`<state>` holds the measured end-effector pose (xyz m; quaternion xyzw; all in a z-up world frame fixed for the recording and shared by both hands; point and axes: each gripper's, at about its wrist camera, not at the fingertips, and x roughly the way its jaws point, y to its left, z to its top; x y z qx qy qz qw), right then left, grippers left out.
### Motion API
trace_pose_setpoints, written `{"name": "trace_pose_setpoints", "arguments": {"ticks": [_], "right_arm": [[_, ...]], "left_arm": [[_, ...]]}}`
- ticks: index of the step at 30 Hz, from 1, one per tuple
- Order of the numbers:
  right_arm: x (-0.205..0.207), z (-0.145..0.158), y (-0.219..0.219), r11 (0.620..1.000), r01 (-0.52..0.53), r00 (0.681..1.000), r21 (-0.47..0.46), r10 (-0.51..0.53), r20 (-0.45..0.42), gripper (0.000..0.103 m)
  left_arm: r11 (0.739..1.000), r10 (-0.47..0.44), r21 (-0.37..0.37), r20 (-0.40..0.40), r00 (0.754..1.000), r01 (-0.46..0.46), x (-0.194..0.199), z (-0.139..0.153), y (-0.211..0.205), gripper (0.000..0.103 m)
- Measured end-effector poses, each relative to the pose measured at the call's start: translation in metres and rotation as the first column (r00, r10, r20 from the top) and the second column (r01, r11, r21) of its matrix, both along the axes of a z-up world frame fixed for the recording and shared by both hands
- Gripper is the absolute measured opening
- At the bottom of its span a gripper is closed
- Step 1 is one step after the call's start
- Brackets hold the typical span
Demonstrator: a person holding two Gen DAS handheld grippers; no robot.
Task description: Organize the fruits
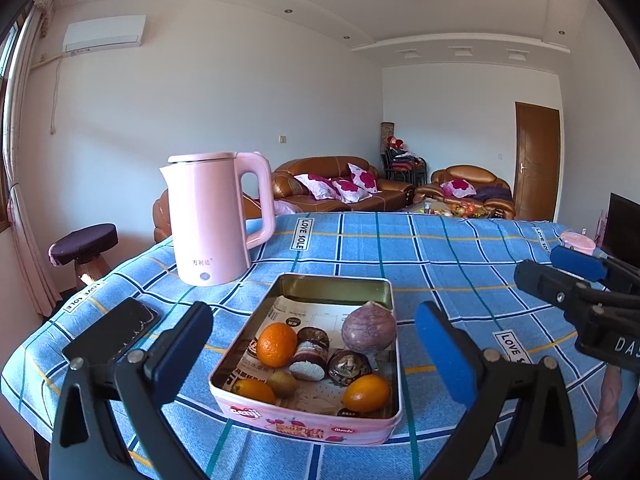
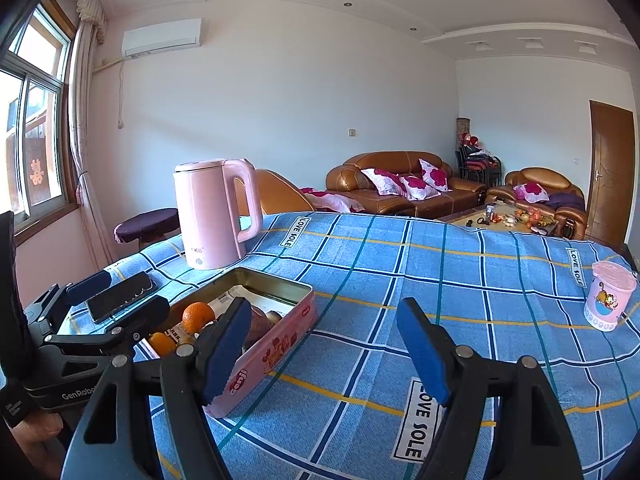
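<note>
A pink tin box (image 1: 308, 426) stands on the blue checked tablecloth (image 1: 440, 264). In it lie an orange (image 1: 276, 344), a purple round fruit (image 1: 370, 328), two small orange fruits (image 1: 366, 393), a small green-brown fruit (image 1: 281, 383) and wrapped snacks (image 1: 312, 356). My left gripper (image 1: 316, 352) is open and empty, its fingers on either side of the tin. My right gripper (image 2: 328, 352) is open and empty over the cloth just right of the tin (image 2: 276, 344); it also shows at the right in the left wrist view (image 1: 560, 280).
A pink kettle (image 1: 212, 216) stands behind the tin at the left. A black phone (image 1: 116, 330) lies left of the tin. A pink cup (image 2: 608, 300) stands at the far right of the table. Sofas and a stool (image 1: 84, 248) lie beyond the table edge.
</note>
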<state>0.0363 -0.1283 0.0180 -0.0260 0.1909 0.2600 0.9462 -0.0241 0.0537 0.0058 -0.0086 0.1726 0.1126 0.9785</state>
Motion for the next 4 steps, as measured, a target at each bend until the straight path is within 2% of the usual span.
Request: {"name": "trace_pose_setpoints", "arguments": {"ticks": [4], "right_arm": [[0.0001,-0.0015,-0.0009,1.000,0.004,1.000,-0.004,-0.004,0.000,0.076]], "left_arm": [[1.000,-0.001,-0.016,-0.005,1.000,0.001,0.0006,0.0006,0.0009,0.103]]}}
